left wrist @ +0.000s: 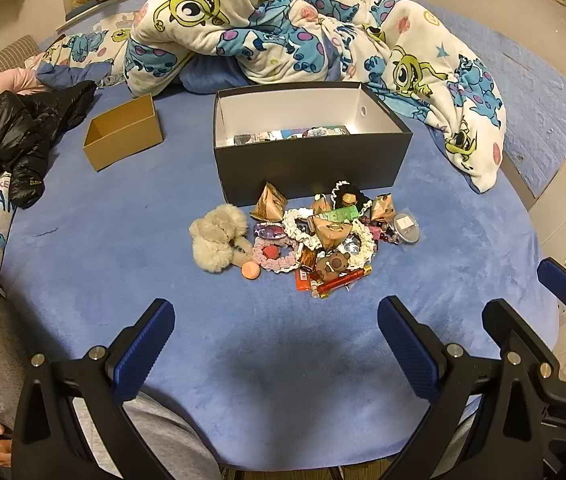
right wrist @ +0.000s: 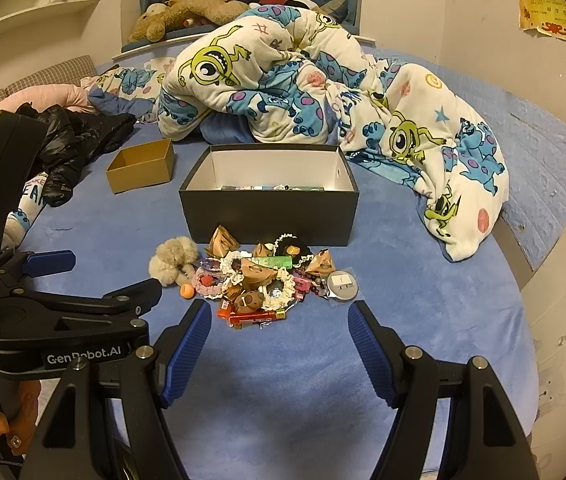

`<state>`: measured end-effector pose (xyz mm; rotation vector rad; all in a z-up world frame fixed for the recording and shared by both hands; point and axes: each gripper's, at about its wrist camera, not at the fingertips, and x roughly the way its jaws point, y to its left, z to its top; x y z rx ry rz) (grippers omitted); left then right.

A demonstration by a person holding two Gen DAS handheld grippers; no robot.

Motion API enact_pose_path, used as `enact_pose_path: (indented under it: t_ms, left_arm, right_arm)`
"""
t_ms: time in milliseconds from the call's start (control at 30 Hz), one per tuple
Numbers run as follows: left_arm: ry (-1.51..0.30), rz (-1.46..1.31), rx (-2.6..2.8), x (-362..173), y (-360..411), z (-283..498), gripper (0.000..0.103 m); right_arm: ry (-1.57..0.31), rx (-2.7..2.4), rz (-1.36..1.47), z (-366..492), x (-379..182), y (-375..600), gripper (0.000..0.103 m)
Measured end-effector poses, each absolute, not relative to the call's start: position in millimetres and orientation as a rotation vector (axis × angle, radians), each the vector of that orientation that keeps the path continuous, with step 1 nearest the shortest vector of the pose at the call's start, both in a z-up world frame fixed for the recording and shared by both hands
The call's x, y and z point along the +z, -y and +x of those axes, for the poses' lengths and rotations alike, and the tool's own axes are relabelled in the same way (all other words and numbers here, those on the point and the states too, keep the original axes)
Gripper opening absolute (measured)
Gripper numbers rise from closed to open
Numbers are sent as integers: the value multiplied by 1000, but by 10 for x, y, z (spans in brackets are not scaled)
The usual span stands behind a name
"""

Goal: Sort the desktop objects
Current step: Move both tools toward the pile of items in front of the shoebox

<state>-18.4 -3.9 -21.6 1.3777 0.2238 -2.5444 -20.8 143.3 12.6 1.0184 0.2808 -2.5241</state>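
Note:
A pile of small objects (left wrist: 315,236) lies on the blue bed cover, in front of a black box (left wrist: 307,160): a fluffy beige toy (left wrist: 219,240), scrunchies, brown pyramid packets, a green strip, a red tube (left wrist: 343,282), an orange ball (left wrist: 250,270) and a round tin (left wrist: 405,228). The same pile (right wrist: 267,280) and black box (right wrist: 269,208) show in the right wrist view. My left gripper (left wrist: 277,344) is open and empty, short of the pile. My right gripper (right wrist: 279,344) is open and empty, just short of the pile; it also shows in the left wrist view (left wrist: 527,304).
A small open cardboard box (left wrist: 123,136) stands left of the black box. A black jacket (left wrist: 15,140) lies at the left. A rumpled cartoon-print duvet (left wrist: 303,32) fills the back and right. The bed's edge drops off at the right.

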Motion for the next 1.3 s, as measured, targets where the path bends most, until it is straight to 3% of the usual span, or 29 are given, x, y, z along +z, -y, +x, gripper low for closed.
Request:
enact_pose_path:
  t_ms: [400,867,1000,1167,1300]
  left_arm:
    - [-237,1441,-2530,-415,109,-370,102]
    - [-246,1626,-2596,-1087,340,-661,101]
    - [-346,1682,-2605,-1290,399,-756,92]
    - [-367,1745,-2608,-1525,366,-888,73]
    - [-394,1792,-2598,-1685,359,-987,67]
  right_arm:
    - [-274,-2514,1056,-354,-14,-1408,73]
    - [-259,-2466,1062,-763,-408,-1612,73]
    - [-270,-2461,1086,-924,-616,-1707,73]
    - [-219,-2467,1132,-1190,-850,-1841,73]
    - [-228,-2460,1163,-1391,-1029,-1882,73]
